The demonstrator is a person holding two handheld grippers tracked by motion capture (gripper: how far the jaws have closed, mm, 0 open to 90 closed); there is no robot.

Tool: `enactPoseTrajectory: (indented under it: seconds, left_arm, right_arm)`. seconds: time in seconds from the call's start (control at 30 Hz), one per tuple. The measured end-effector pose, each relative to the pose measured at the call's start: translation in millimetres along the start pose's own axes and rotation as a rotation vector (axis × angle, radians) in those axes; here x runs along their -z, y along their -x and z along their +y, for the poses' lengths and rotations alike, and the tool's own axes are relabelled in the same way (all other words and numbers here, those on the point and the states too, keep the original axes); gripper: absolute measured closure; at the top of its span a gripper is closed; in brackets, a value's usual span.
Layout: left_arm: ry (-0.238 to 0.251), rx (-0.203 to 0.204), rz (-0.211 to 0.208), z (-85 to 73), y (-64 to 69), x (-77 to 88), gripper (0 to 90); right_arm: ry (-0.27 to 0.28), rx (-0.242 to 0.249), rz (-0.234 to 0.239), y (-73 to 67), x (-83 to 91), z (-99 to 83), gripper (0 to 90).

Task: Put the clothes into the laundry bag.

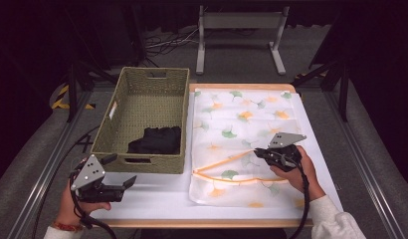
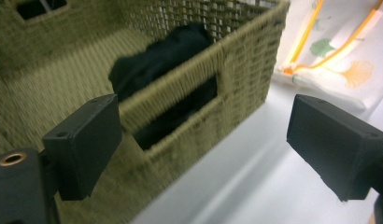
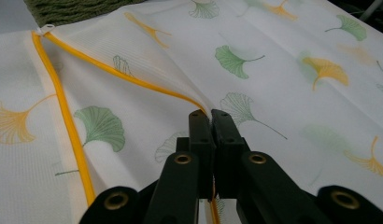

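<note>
High view, mesh bag: a white bag printed with green and orange ginkgo leaves lies flat on the desk, just right of the woven basket, their edges nearly touching.
Orange zipper: it runs from the bag's corner nearest the basket toward the right; the upper layer is lifted off the lower one, so the mouth gapes (a narrow wedge, widest away from the basket).
Right hand-held gripper: over the bag's near half, well right of the basket, jaws closed on the raised zipper edge; the right gripper view shows the two black jaws pressed together with the orange trim running straight into them.
Right hand: wrapped round the gripper body, a white sleeve behind it.
Basket: olive-green, rectangular, open-topped, with a cut-out handle in each short wall; it takes the desk's left part.
Black cloth: bunched inside the basket, in the near corner on the bag's side; the left gripper view shows it through the handle slot too.
Left hand-held gripper: just in front of the basket's near wall, jaws spread wide, nothing between them.
Left hand: below the basket's near-left corner, a beaded bracelet on the wrist.
</note>
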State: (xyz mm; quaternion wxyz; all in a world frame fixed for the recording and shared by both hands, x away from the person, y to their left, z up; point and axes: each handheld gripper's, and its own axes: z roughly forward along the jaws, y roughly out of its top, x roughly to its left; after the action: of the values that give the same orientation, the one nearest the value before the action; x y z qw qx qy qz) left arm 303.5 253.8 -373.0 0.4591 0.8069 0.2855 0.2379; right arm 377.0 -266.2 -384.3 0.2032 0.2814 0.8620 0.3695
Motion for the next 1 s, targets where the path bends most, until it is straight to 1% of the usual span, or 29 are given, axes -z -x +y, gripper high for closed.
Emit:
enactPoseTrajectory:
  seconds: [0.07, 0.13, 0.2, 0.27, 0.3, 0.4, 0.5, 0.53, 0.6, 0.67, 0.7, 0.73, 0.77, 0.87, 0.9, 0.97, 1.0]
  left_arm:
    - [-0.005, -0.006, -0.008, 6.1, -4.7, -1.8, 10.0]
    - [-0.014, -0.007, -0.025, 11.7, -8.5, -5.2, 9.8]
    - [-0.016, -0.018, -0.027, 16.8, -11.5, -8.8, 9.7]
    - [-0.006, -0.018, -0.041, 23.0, -14.6, -13.5, 9.0]
    - [0.002, -0.017, -0.059, 27.0, -16.7, -16.2, 8.7]
    - [0.009, -0.018, -0.077, 37.0, -20.8, -23.5, 7.2]
    - [-0.009, -0.029, -0.078, 47.0, -24.8, -32.7, 6.9]
    - [-0.020, -0.029, -0.085, 50.1, -26.3, -36.7, 6.9]
    - [-0.046, -0.042, -0.080, 56.4, -28.5, -44.7, 6.9]
    - [-0.074, -0.053, -0.086, 62.8, -30.2, -51.9, 8.6]
    - [-0.074, -0.053, -0.086, 62.8, -30.2, -51.9, 8.7]
    - [-0.081, -0.056, -0.097, 67.7, -31.5, -57.8, 8.6]
    - [-0.087, -0.059, -0.096, 70.4, -32.1, -60.9, 8.5]
    - [-0.122, -0.072, -0.107, 77.9, -34.7, -70.5, 8.4]
    - [-0.151, -0.080, -0.125, 80.3, -35.4, -75.4, 8.2]
    - [-0.194, -0.109, -0.121, 83.4, -35.8, -82.9, 7.5]
    - [-0.204, -0.108, -0.129, 84.2, -36.4, -85.4, 7.5]
  right_arm:
    - [0.008, 0.000, -0.008, -0.3, 1.5, 1.6, 88.4]
    - [0.014, 0.001, -0.009, -0.6, 2.6, 3.4, 88.4]
    - [0.026, 0.001, -0.008, -1.5, 4.2, 5.6, 88.4]
    - [0.037, 0.001, -0.009, -2.1, 5.5, 7.5, 88.4]
    - [0.043, 0.001, -0.011, -2.6, 6.0, 8.4, 88.4]
    - [0.059, 0.027, -0.034, -7.5, 8.6, 11.2, 88.4]
    - [0.054, 0.039, -0.032, -10.6, 8.3, 12.2, 88.3]
    - [0.052, 0.040, -0.031, -10.6, 7.8, 12.1, 88.2]
    - [0.047, 0.040, -0.029, -10.7, 6.9, 11.7, 87.9]
    - [0.045, 0.038, -0.026, -10.7, 6.0, 10.4, 87.8]
    - [0.039, 0.038, -0.019, -10.8, 5.0, 9.2, 87.8]
    - [0.036, 0.039, -0.016, -10.8, 4.3, 8.4, 87.8]
    - [0.035, 0.039, -0.014, -10.8, 3.9, 7.9, 87.8]
    - [0.032, 0.038, -0.010, -10.6, 3.3, 6.8, 87.8]
    - [0.033, 0.037, -0.010, -10.3, 3.5, 6.4, 87.8]
    - [0.033, 0.035, -0.008, -9.8, 4.1, 4.9, 87.8]
    - [0.033, 0.032, -0.007, -9.4, 4.0, 4.2, 87.7]
